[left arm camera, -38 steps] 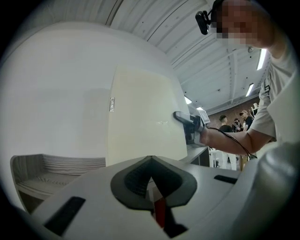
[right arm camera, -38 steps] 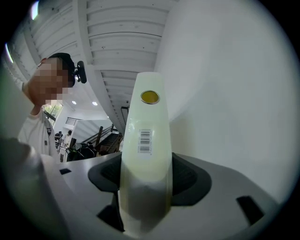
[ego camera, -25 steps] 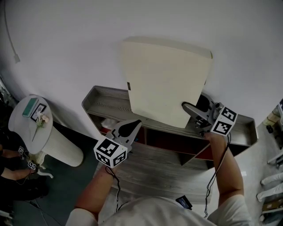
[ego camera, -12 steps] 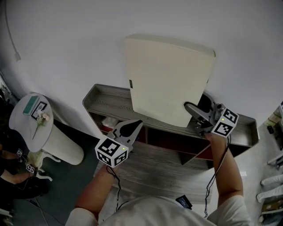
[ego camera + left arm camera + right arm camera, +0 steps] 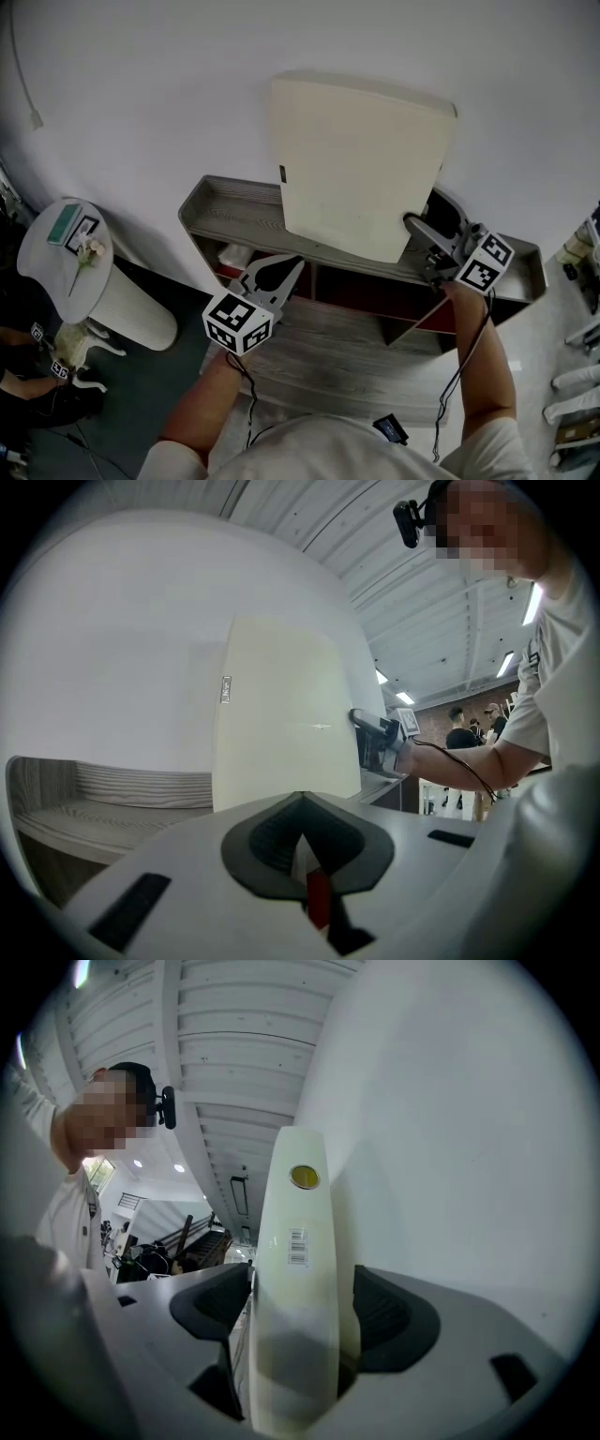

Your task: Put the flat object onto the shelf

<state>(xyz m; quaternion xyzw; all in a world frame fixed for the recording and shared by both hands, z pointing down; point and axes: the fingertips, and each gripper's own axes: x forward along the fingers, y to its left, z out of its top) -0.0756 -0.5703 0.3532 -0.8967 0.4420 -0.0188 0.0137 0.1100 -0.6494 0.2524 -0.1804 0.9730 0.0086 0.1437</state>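
Observation:
A large cream flat object [image 5: 361, 169] stands upright on the top board of the grey shelf [image 5: 220, 211] and leans against the white wall. My right gripper [image 5: 424, 214] is at its lower right corner, astride its thin edge [image 5: 295, 1269]. Its jaws have just been opening, and the edge still sits between them with a thin dark gap at the right pad. My left gripper [image 5: 281, 264] hovers shut in front of the shelf, below the object's left side, touching nothing. The object [image 5: 281, 714] and the right gripper [image 5: 370, 733] also show in the left gripper view.
A round white side table [image 5: 66, 248] with small items stands at the lower left. Below the top board are red-backed compartments [image 5: 347, 286] and a lower grey board [image 5: 347, 356]. People stand in the distance [image 5: 464, 733].
The right gripper's jaws have spread wider around the object's edge and the gripper has drifted slightly to the right. The object stands a touch more upright. The left gripper has stayed put.

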